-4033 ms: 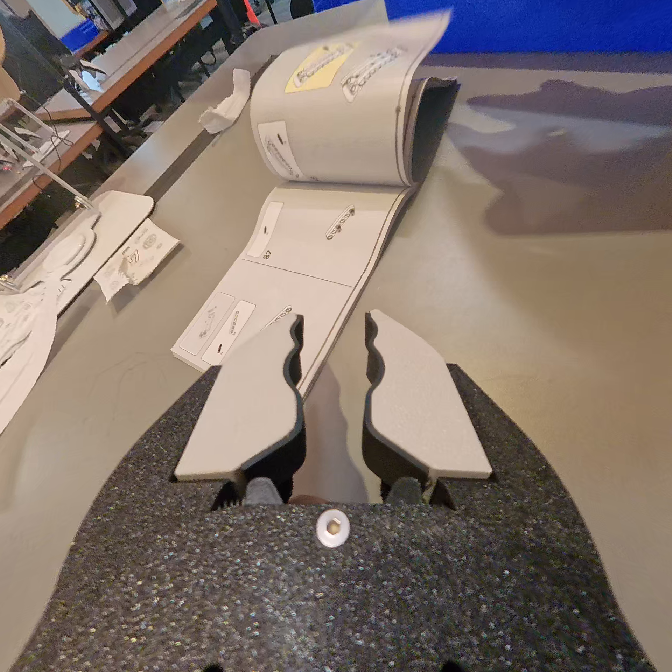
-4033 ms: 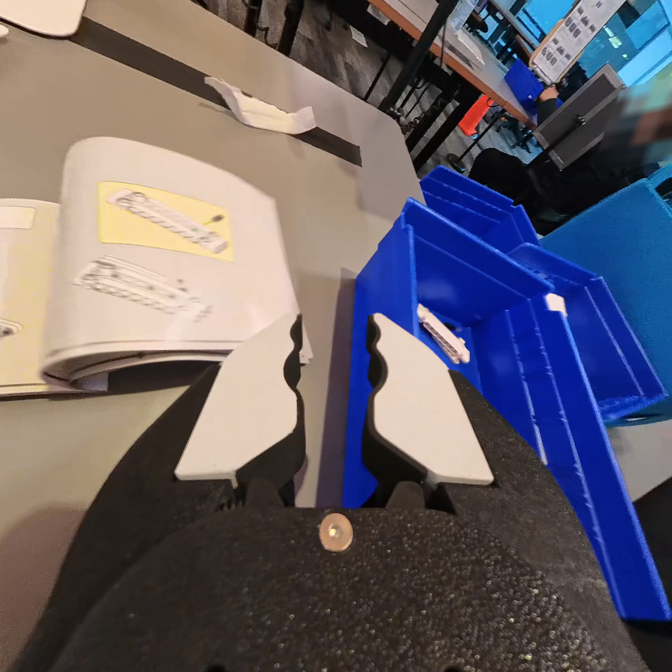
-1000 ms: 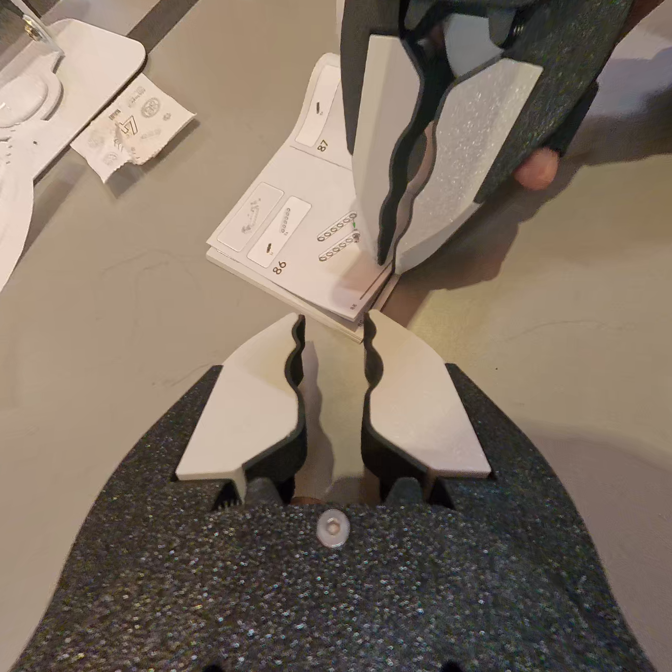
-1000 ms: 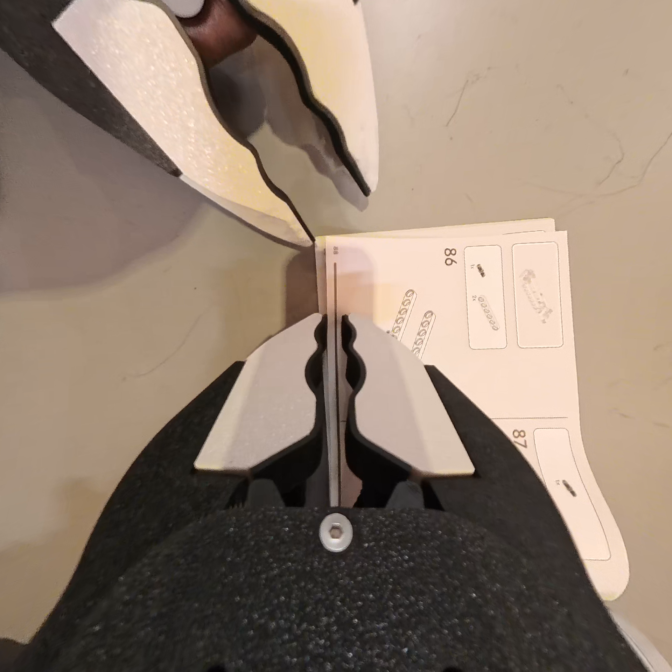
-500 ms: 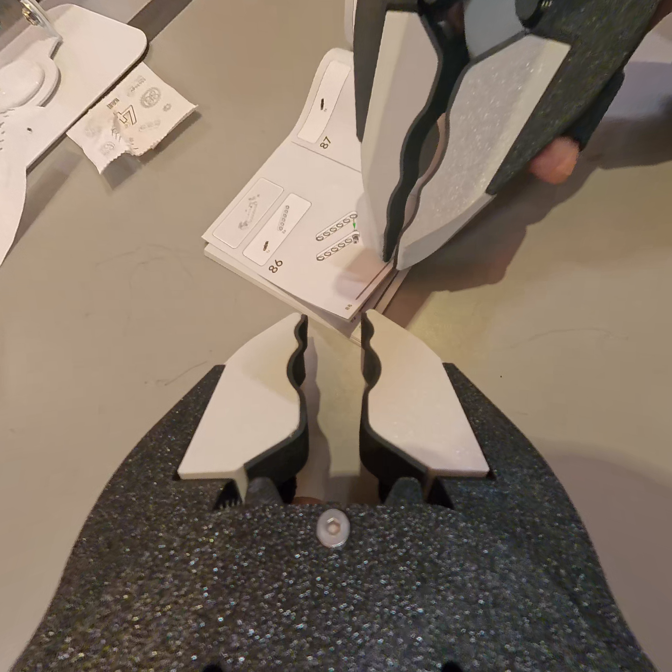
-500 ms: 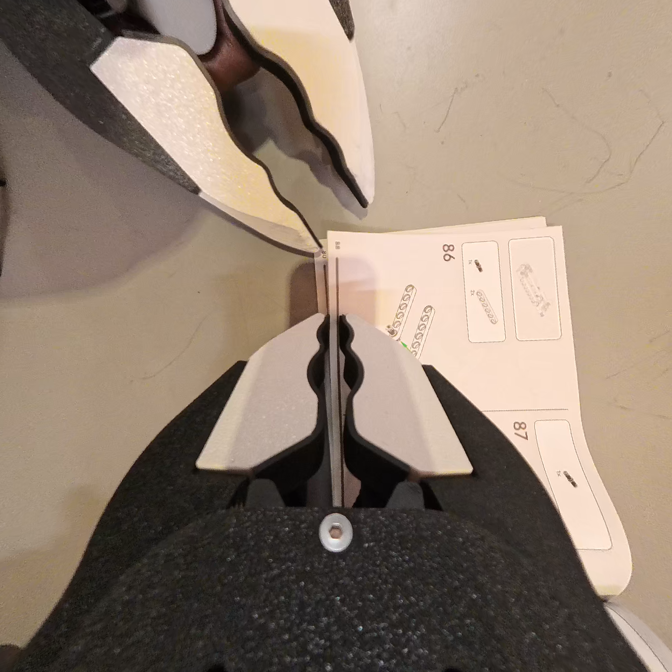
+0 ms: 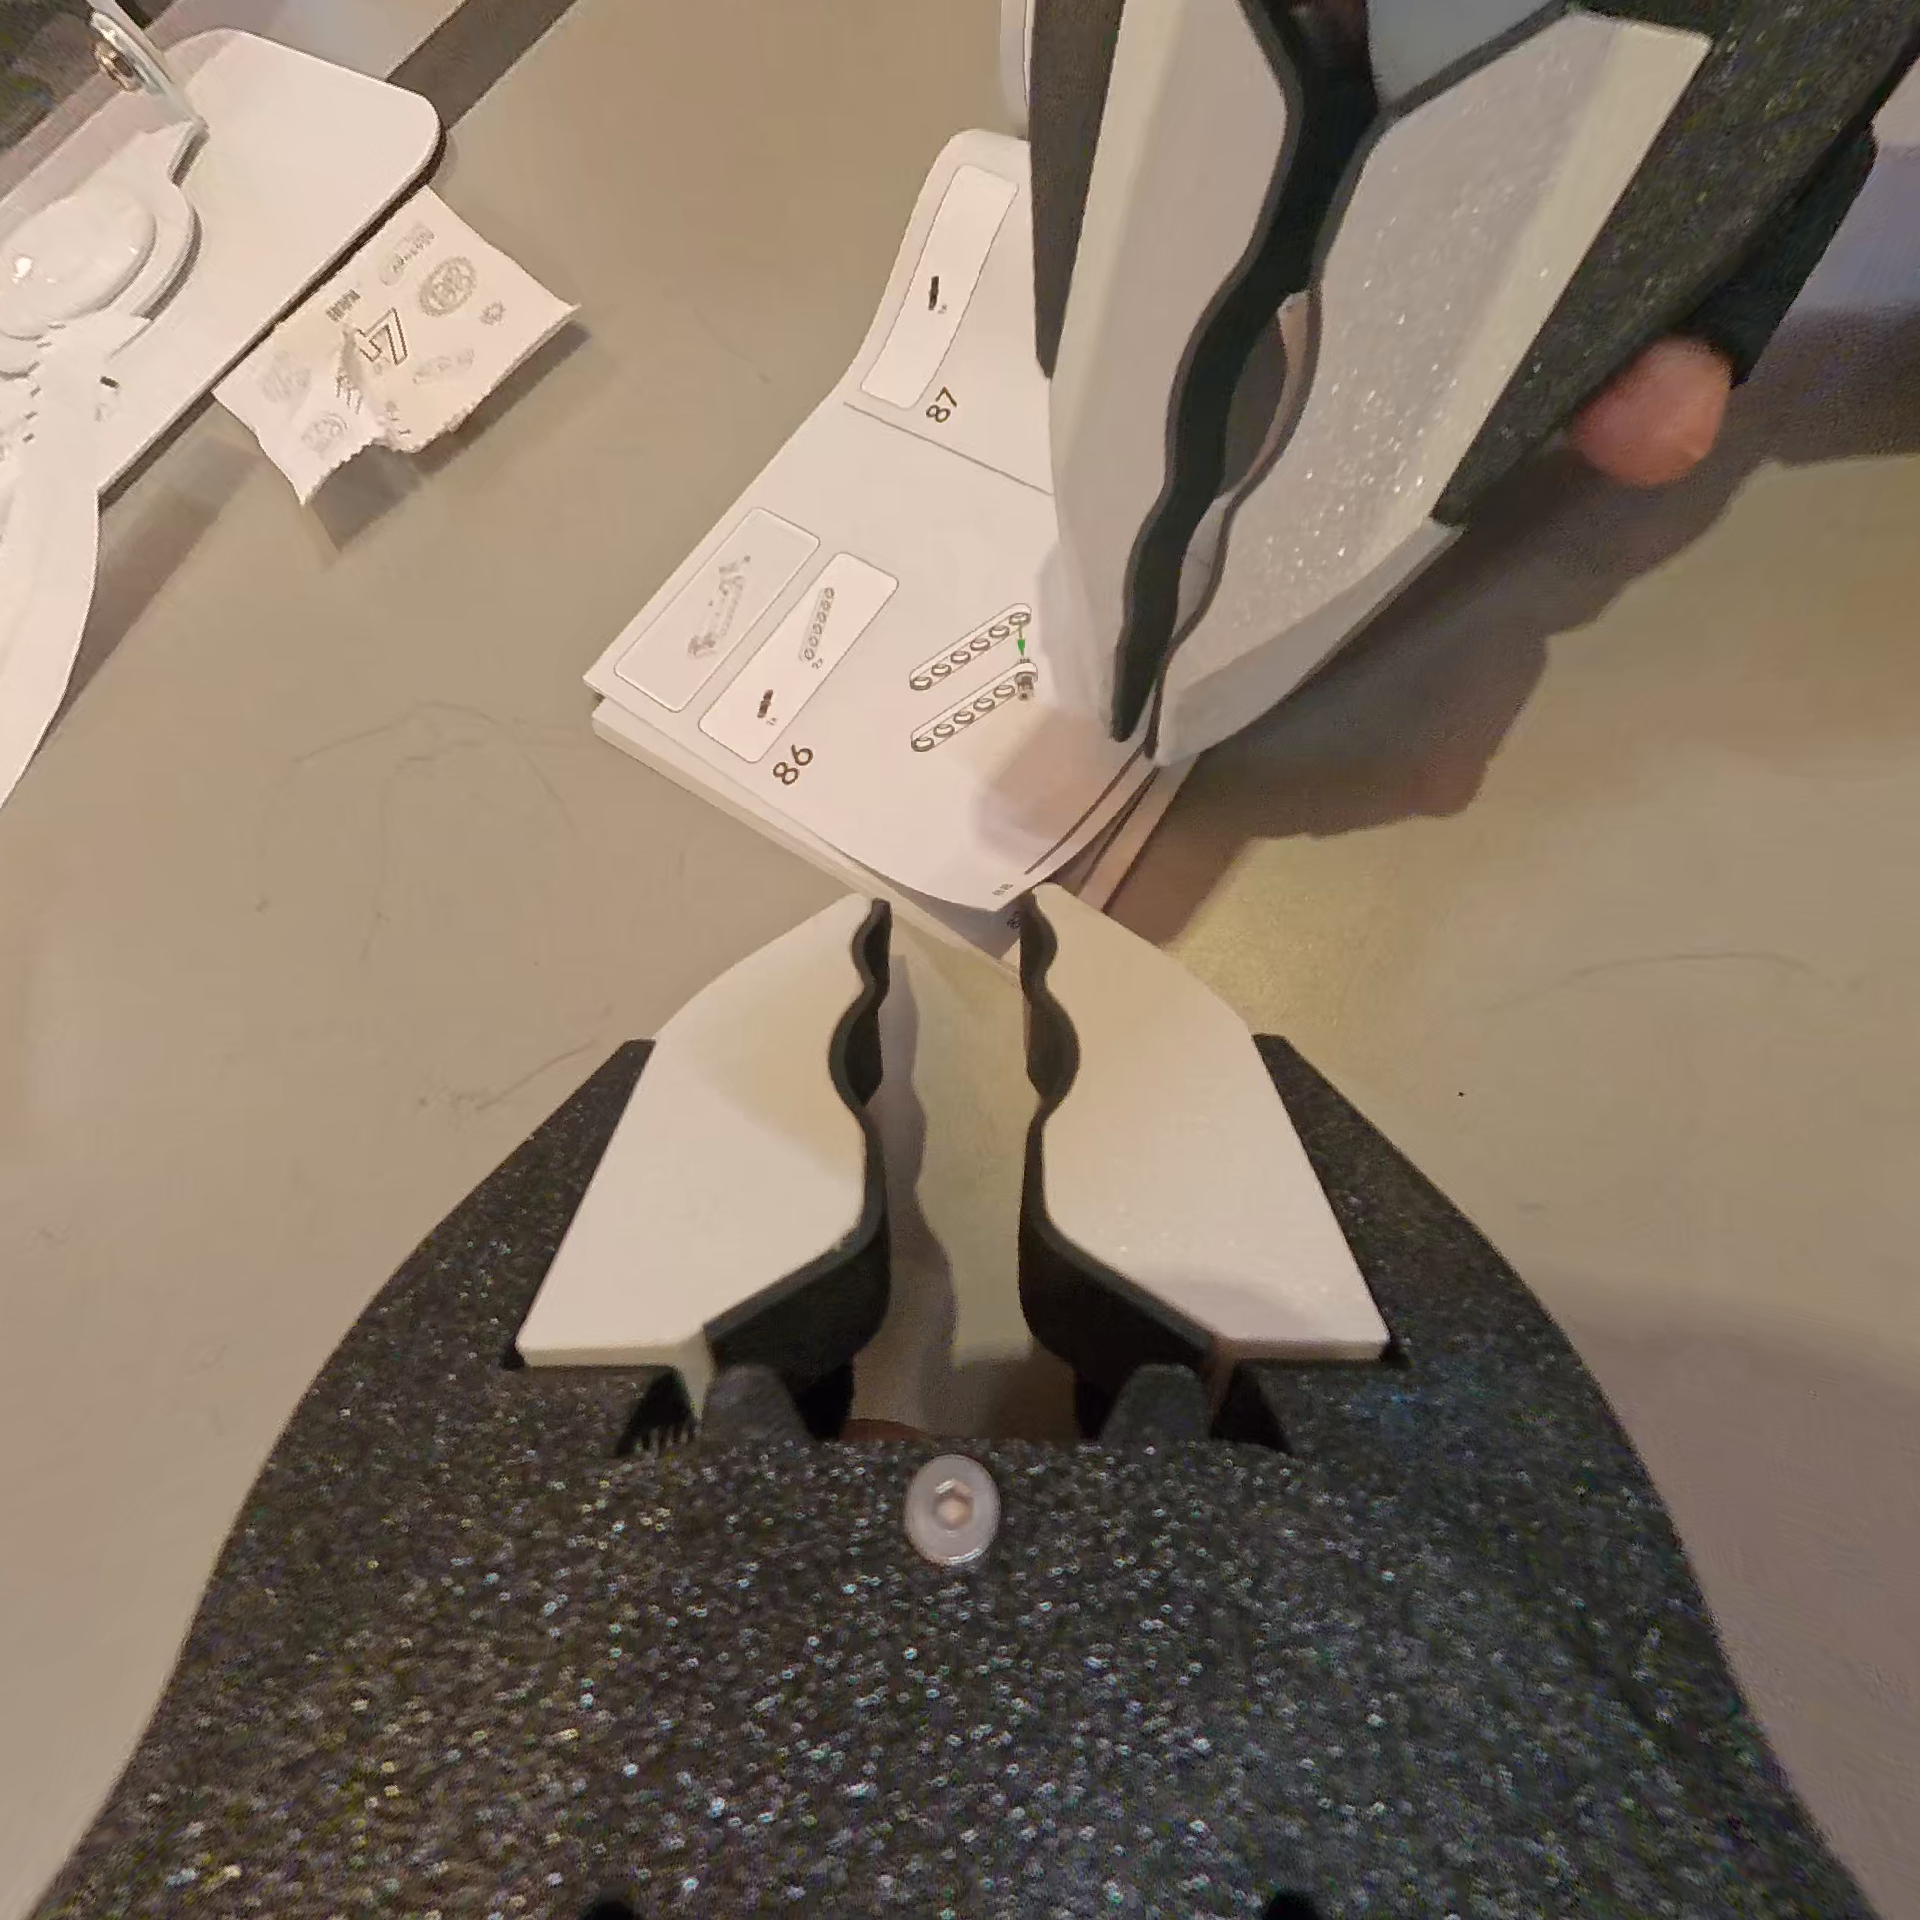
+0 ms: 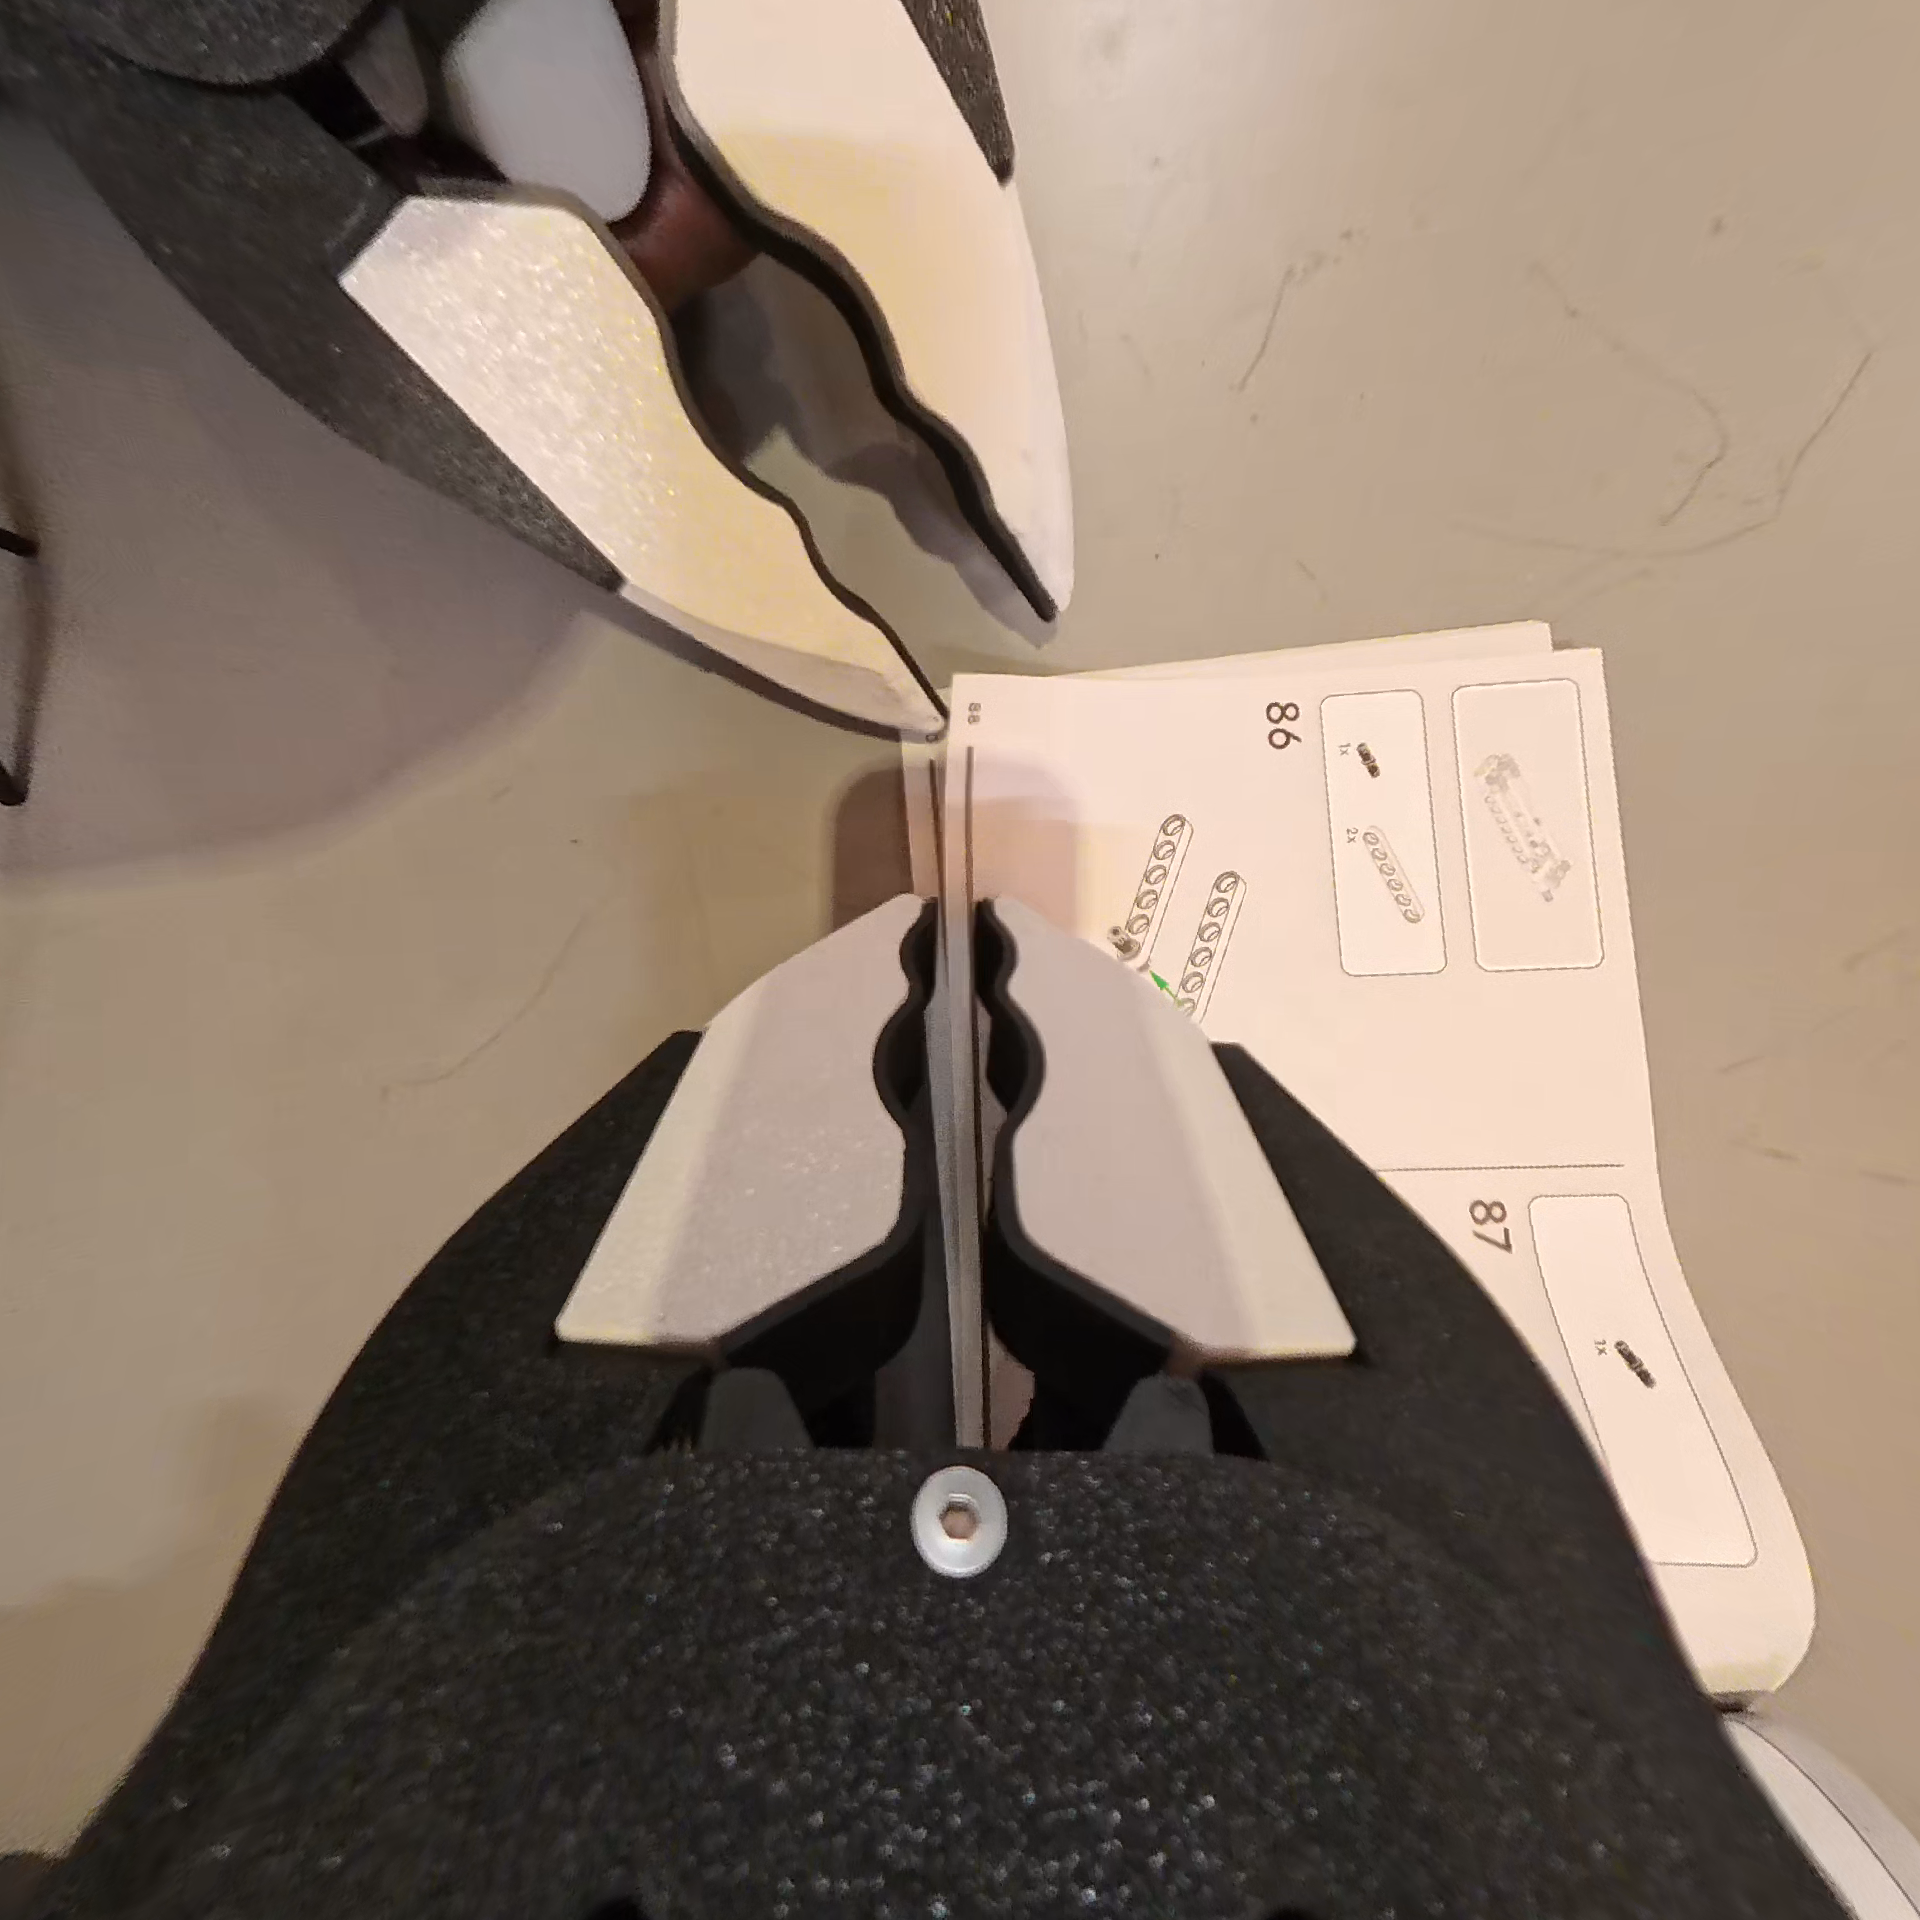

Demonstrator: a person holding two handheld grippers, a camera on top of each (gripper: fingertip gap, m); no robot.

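On the desk (image 7: 312, 935) one instruction booklet (image 7: 852, 665) is lying open, plus one torn paper wrapper (image 7: 405, 332) by the far-left edge. Two grippers: the right gripper (image 8: 954, 914) is pinching a raised page (image 8: 958, 1143) nearly shut, while the left gripper (image 7: 956, 914) is sitting partly open, tips at the booklet's near corner, gripping nothing.

Print in view on the white open paper instruction booklet (image 7: 883, 644): two bold black step numerals on its top page, tiny quantity marks inside the grey rounded part boxes beside them, and a very small page numeral at the page corner at 6 o'clock in the left wrist view. In the right wrist view the same page (image 8: 1351, 1039) lies at 3 o'clock, its numerals turned sideways. Out at 10 o'clock in the left wrist view, the torn white paper packet (image 7: 395, 332) carries one large black numeral among faint grey round emblems, too small to read.
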